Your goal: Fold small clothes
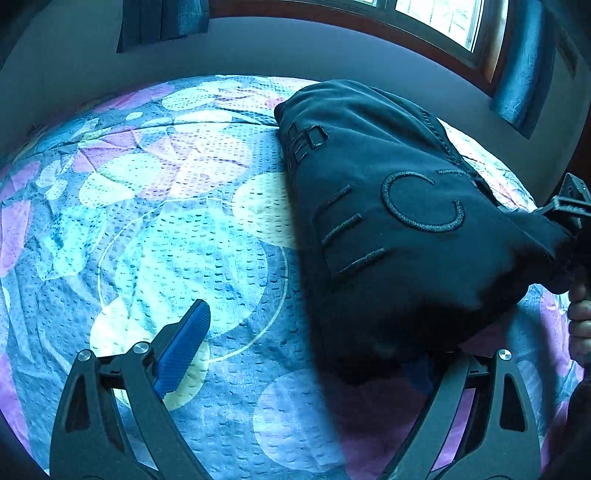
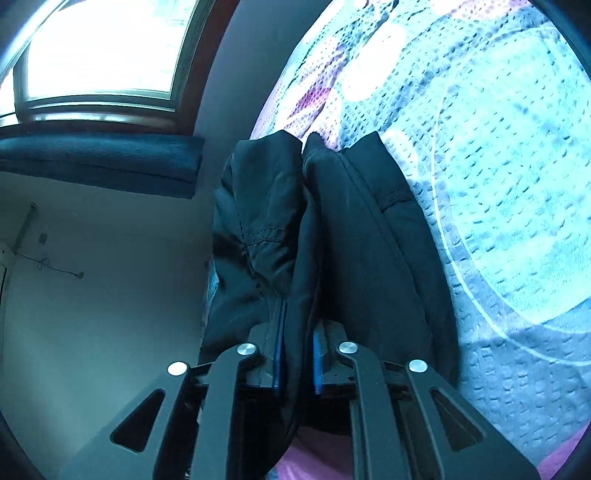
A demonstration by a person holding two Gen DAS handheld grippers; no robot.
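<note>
A dark garment point(image 1: 388, 221) with stitched letters lies bunched on the floral bedspread point(image 1: 166, 221), its right corner lifted off the bed. My right gripper point(image 1: 565, 214) holds that corner at the right edge of the left wrist view, with a person's hand point(image 1: 580, 317) below it. In the right wrist view my right gripper point(image 2: 299, 321) is shut on a fold of the garment point(image 2: 351, 221), cloth filling the gap between its blue pads point(image 2: 279, 343). My left gripper point(image 1: 310, 332) stands open above the bedspread beside the garment; the cloth hides its right finger.
The bedspread point(image 2: 498, 184) stretches left of the garment. A grey wall and a wood-framed window point(image 1: 443, 22) stand behind the bed, with a dark curtain point(image 1: 162, 22) at upper left. A blue curtain point(image 2: 99, 162) shows under the window point(image 2: 99, 48).
</note>
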